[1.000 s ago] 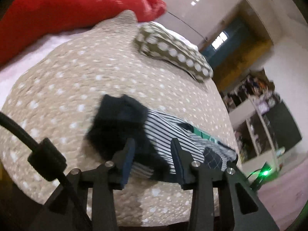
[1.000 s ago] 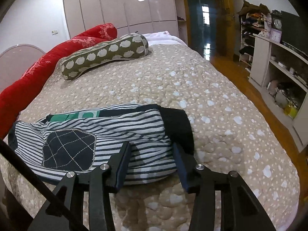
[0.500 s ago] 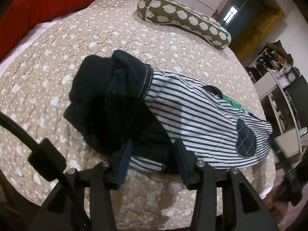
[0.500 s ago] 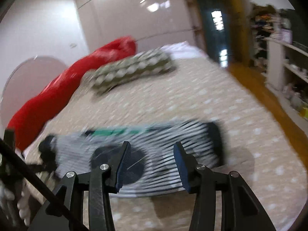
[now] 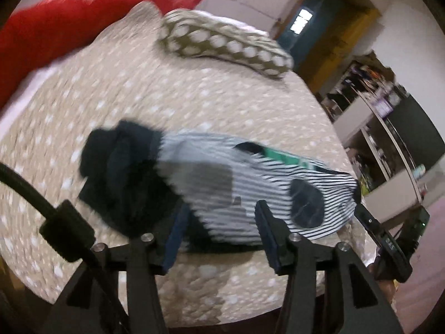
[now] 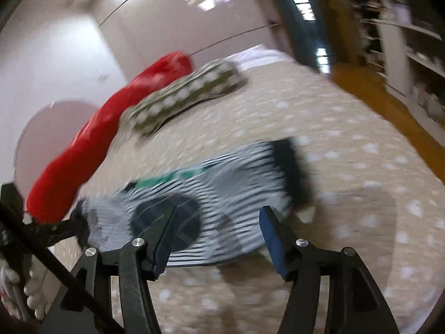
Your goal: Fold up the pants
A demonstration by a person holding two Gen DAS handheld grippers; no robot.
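Left wrist: pants (image 5: 222,186) near bed edge (image 5: 250,300)

Folded striped pants (image 5: 250,192) lie on the bedspread (image 5: 194,97), seemingly just beyond the left gripper (image 5: 219,231), whose jaws stand apart. A bolster (image 5: 222,44) lies farther back.

The bed (image 5: 211,91) in front of me wears a beige quilt with white spots. On it lie my folded striped pants (image 5: 250,192), their dark cuff end bunched at one side, with a navy patch and a strip of green showing. Farther up rest a spotted olive bolster (image 5: 222,44) and a long red pillow (image 5: 83,11) along the edge.
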